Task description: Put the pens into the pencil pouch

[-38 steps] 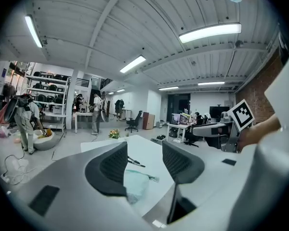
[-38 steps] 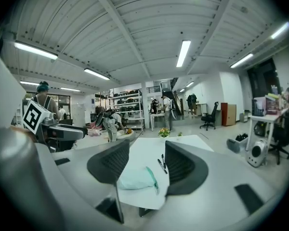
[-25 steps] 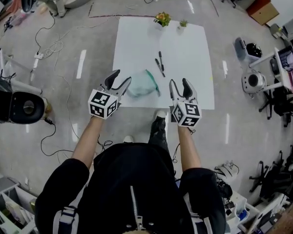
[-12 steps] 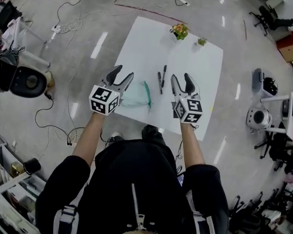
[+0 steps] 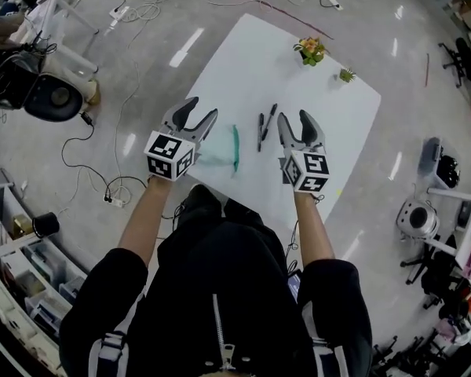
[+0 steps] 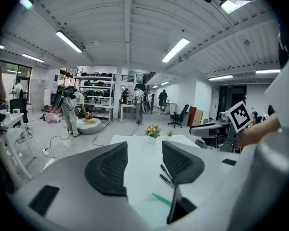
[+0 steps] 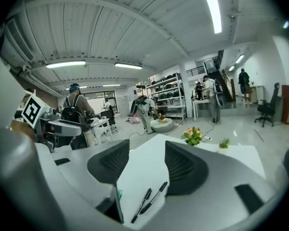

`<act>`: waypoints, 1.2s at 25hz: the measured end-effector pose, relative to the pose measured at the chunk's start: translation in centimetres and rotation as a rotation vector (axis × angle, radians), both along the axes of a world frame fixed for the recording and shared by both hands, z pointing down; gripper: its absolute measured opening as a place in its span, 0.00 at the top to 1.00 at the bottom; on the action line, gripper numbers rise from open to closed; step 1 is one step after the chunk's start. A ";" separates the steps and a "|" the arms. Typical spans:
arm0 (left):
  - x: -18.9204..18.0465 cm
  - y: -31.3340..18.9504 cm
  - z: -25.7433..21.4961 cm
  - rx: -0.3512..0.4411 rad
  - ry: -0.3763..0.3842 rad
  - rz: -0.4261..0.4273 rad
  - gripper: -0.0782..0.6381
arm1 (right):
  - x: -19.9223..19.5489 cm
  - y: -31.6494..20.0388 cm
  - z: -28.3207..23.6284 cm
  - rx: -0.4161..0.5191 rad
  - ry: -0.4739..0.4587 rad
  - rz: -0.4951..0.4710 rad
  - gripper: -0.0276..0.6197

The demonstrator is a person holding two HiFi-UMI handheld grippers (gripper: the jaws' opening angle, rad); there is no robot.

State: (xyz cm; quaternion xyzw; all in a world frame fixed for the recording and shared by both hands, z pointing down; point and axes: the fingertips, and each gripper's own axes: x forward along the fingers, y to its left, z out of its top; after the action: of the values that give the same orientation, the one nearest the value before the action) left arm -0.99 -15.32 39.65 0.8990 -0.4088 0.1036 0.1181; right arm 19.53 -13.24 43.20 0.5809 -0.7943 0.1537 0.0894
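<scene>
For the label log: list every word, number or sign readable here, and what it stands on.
No words or numbers can be read anywhere.
Cubes on the left gripper and right gripper: black-and-white square markers, no letters.
Pens: any print is too small to read.
Pouch: no print visible.

Two black pens lie flat on the white mat, side by side, nearly parallel and close together. Pencil pouch: pale, translucent, green zipper edge facing the pens. It lies flat just left of the pens, not touching them, near the mat's near edge.
</scene>
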 end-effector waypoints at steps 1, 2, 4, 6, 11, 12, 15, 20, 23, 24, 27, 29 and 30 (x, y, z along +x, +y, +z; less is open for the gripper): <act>0.0 0.2 0.3 -0.011 -0.010 -0.007 0.57 | -0.1 -0.1 0.3 -0.007 -0.003 -0.007 0.61; 0.0 0.4 0.7 -0.024 -0.017 -0.008 0.57 | -0.2 -0.1 0.6 -0.015 -0.005 -0.011 0.61; 0.3 0.5 1.6 -0.051 -0.016 -0.005 0.57 | -0.3 -0.2 1.3 -0.027 -0.004 -0.013 0.61; 0.7 0.5 2.6 -0.075 -0.007 -0.001 0.57 | -0.2 -0.1 1.9 -0.037 0.001 -0.008 0.62; 2.1 0.4 5.6 -0.144 -0.015 0.021 0.57 | 0.7 0.0 3.5 -0.070 0.000 0.011 0.62; 2.5 0.4 6.3 -0.159 -0.023 0.024 0.57 | 0.9 0.1 3.9 -0.078 0.003 0.013 0.62; 3.3 1.1 8.5 -0.213 -0.041 0.032 0.57 | 1.2 0.6 5.1 -0.100 0.011 0.015 0.62; 4.4 2.6 12.3 -0.292 -0.083 0.041 0.57 | 1.6 1.5 6.9 -0.140 0.008 0.020 0.62; 5.0 3.2 14.2 -0.338 -0.109 0.043 0.57 | 1.9 1.9 7.8 -0.157 0.003 0.021 0.62; 5.2 3.4 14.8 -0.357 -0.117 0.043 0.57 | 2.1 2.0 8.1 -0.161 0.001 0.022 0.62; 5.7 4.2 17.2 -0.429 -0.144 0.040 0.57 | 2.6 2.3 9.0 -0.175 -0.008 0.034 0.62; 6.1 4.9 18.9 -0.477 -0.164 0.034 0.57 | 2.9 2.6 9.5 -0.185 -0.013 0.041 0.62; 6.3 5.2 19.6 -0.497 -0.173 0.029 0.57 | 3.0 2.8 9.7 -0.190 -0.014 0.044 0.62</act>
State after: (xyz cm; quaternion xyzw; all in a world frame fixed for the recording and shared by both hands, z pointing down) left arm 5.27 -10.15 59.27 0.8358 -0.3666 0.2793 0.2985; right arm 22.54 -10.45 52.92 0.5861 -0.7639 0.2342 0.1348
